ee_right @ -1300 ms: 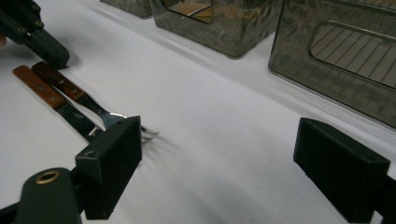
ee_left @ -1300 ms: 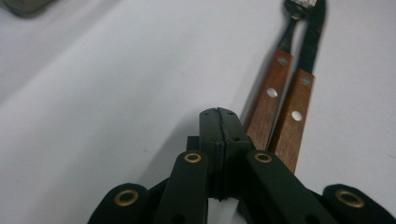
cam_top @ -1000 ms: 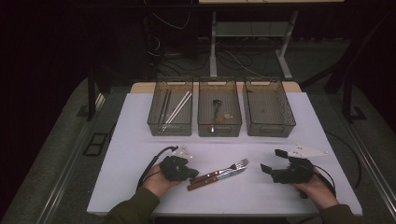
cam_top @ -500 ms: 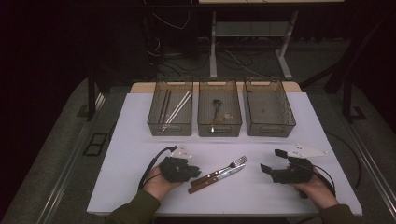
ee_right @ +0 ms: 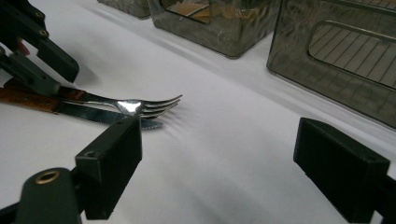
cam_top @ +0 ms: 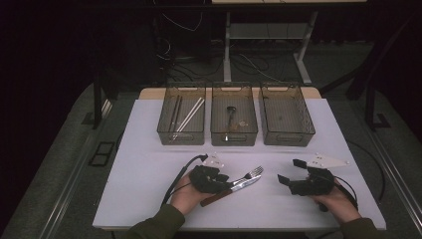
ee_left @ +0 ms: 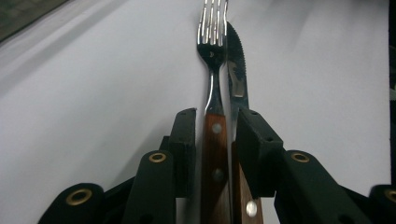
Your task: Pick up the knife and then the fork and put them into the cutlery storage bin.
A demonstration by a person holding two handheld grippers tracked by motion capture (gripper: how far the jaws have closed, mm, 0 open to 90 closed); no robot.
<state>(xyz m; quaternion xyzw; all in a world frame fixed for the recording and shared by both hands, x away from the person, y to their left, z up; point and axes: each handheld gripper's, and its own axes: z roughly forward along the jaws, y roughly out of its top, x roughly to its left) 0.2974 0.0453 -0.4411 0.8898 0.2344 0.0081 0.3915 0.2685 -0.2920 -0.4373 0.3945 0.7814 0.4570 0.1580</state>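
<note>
A white table stands in a dark room, lit from above. Grey floor surrounds it (with a dark strip along the left). Behind, a desk frame on pale legs stands over loose cables.

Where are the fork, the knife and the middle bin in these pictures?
fork [ee_left: 211,53], left gripper view, on the neck just below the tines.
knife [ee_left: 236,77], left gripper view, on the flat of the serrated blade.
middle bin [cam_top: 234,134], high view, on its near wall.
</note>
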